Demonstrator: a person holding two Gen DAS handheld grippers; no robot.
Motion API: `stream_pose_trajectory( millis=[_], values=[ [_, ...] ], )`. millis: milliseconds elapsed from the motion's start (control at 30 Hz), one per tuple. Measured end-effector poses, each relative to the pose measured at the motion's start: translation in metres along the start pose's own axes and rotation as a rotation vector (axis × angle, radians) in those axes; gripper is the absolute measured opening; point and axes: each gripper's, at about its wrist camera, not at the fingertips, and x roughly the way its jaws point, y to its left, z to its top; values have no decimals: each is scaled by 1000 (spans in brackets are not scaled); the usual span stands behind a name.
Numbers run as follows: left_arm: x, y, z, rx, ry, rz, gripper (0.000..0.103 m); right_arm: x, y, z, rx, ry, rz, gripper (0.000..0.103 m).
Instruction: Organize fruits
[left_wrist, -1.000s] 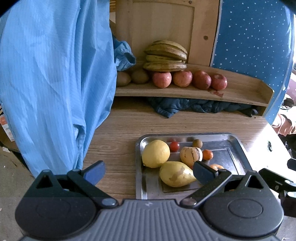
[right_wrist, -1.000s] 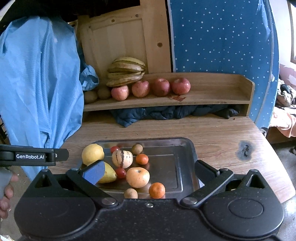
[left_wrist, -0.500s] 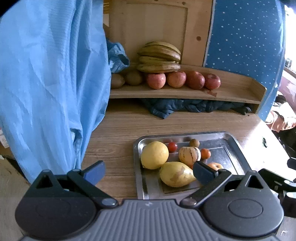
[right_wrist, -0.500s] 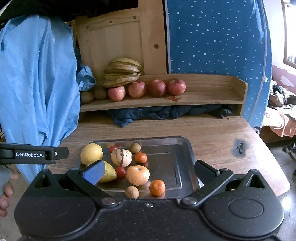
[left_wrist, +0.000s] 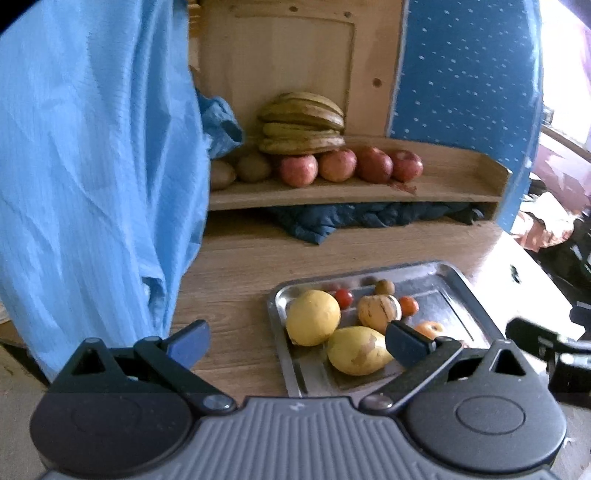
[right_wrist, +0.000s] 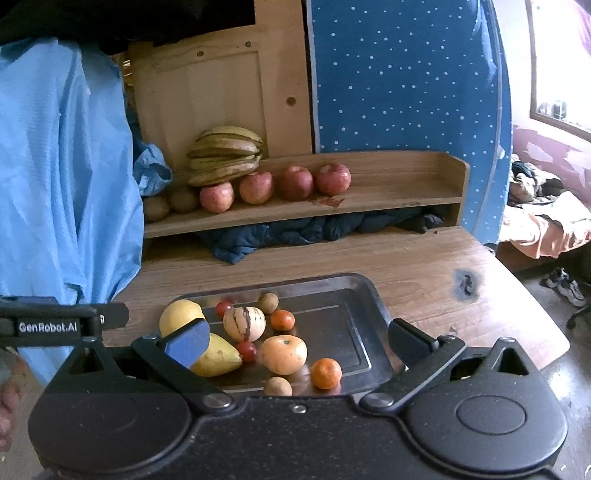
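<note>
Wooden table (right_wrist: 424, 266) carries a metal tray (right_wrist: 373, 295) directly ahead of both grippers. Shelf (right_wrist: 388, 206) beyond holds bananas (right_wrist: 225, 155) and four apples (right_wrist: 295, 182). Tray fruit: lemon (left_wrist: 313, 316), pear-like fruit (left_wrist: 356, 350), possibly a mango, small orange (right_wrist: 325, 373). Left gripper (left_wrist: 295, 338) and right gripper (right_wrist: 297, 338) both spread wide, empty.

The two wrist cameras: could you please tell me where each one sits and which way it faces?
Left wrist: on the left claw, left of the tray, facing the shelf; its own open fingers show, the other claw at the right edge.
Right wrist: on the right claw, over the tray's near edge, facing the same shelf; open fingers, plus the left claw and a hand at the left edge.
Shared: tray, shelf, apples, bananas.
</note>
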Motion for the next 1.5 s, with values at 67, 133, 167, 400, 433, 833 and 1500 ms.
stream_pose_trajectory(
  millis=[67,133,167,400,433,833,1500],
  values=[
    [-1,1,-1,20,-12,-12,103,-5,4,1,-1,-22,-20,102],
    [-2,5,-1,24,-20,-21,103,-10,7,0,0,-41,-42,102],
    [-3,8,-2,18,-24,-34,103,-13,8,0,1,-47,-52,102],
    [-8,25,-12,38,-45,-77,103,-30,27,-9,1,-81,-128,102],
    [-8,28,-14,40,-46,-83,103,-32,29,-11,7,-84,-132,102],
    [-20,52,-32,86,-64,-112,103,-53,61,-38,6,-97,-157,102],
    [-35,59,-58,47,-71,-110,103,-62,52,-61,-15,-44,-158,102]
  ],
)
